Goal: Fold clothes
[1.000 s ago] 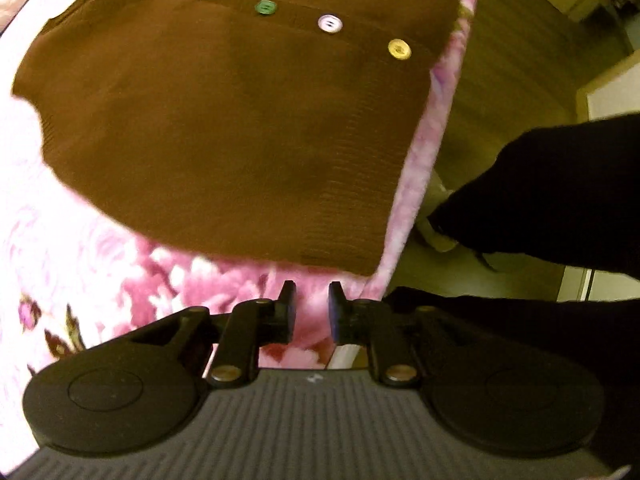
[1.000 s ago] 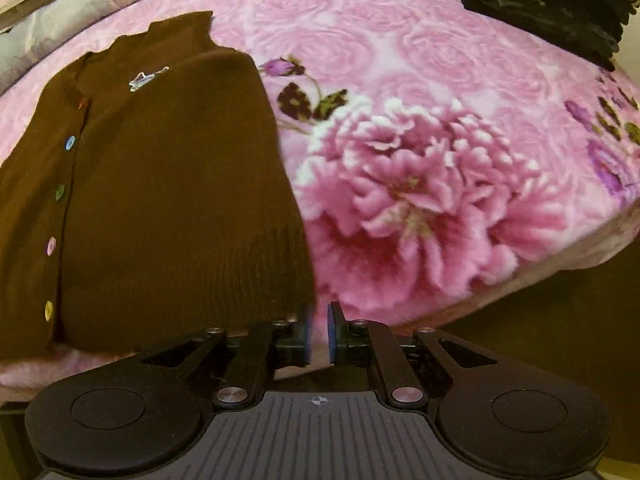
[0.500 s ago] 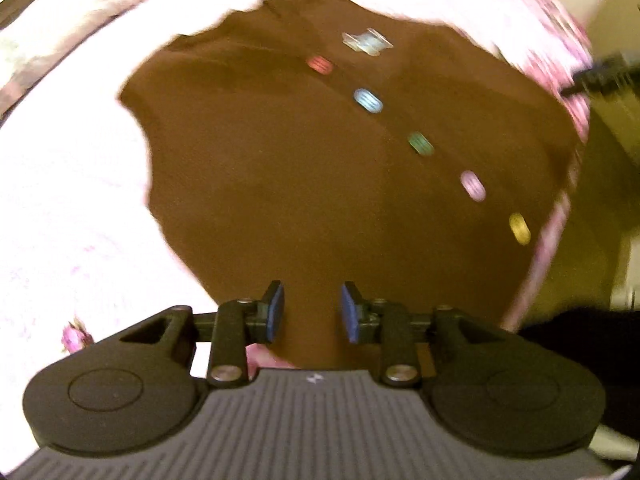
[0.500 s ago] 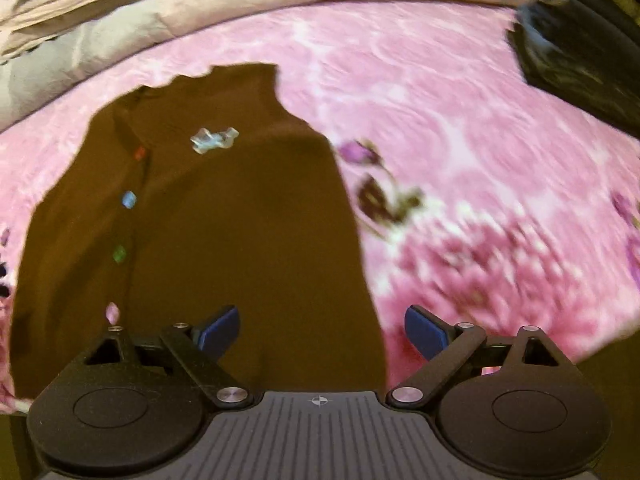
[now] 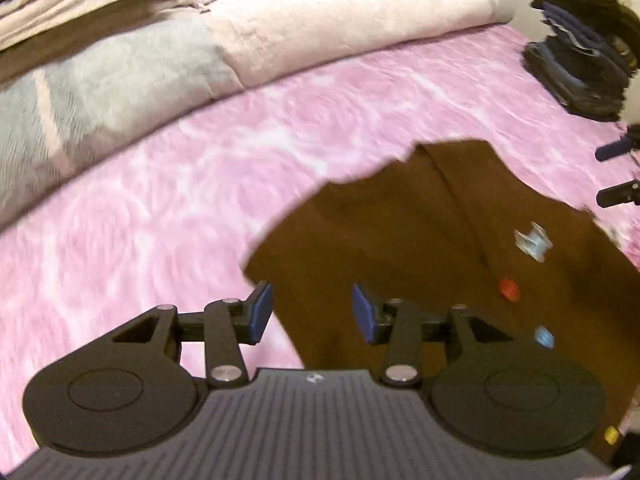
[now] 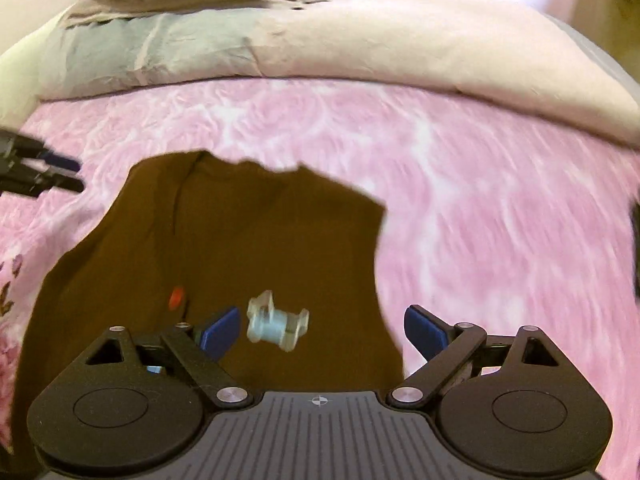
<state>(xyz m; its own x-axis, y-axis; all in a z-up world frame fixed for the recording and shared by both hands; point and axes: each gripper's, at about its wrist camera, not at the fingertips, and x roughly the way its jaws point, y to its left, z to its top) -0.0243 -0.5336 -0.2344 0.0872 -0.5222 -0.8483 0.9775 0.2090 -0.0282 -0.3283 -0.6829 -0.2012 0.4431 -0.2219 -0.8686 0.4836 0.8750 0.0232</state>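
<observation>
Both grippers have swept from the hem end up to the shoulders; hem out of view now. Left gripper jaws have just been opening, part spread, empty, over the cardigan edge at 6 o'clock. Right gripper spread wide, empty, above the chest badge. Cardigan lies flat and buttoned on the pink blanket; sleeves look tucked in, so side folds seem done, lengthwise fold left. Beyond, at 12: beige duvet, grey pillow. Dark clothes stack at 2, well apart. Nothing blocks the fold
</observation>
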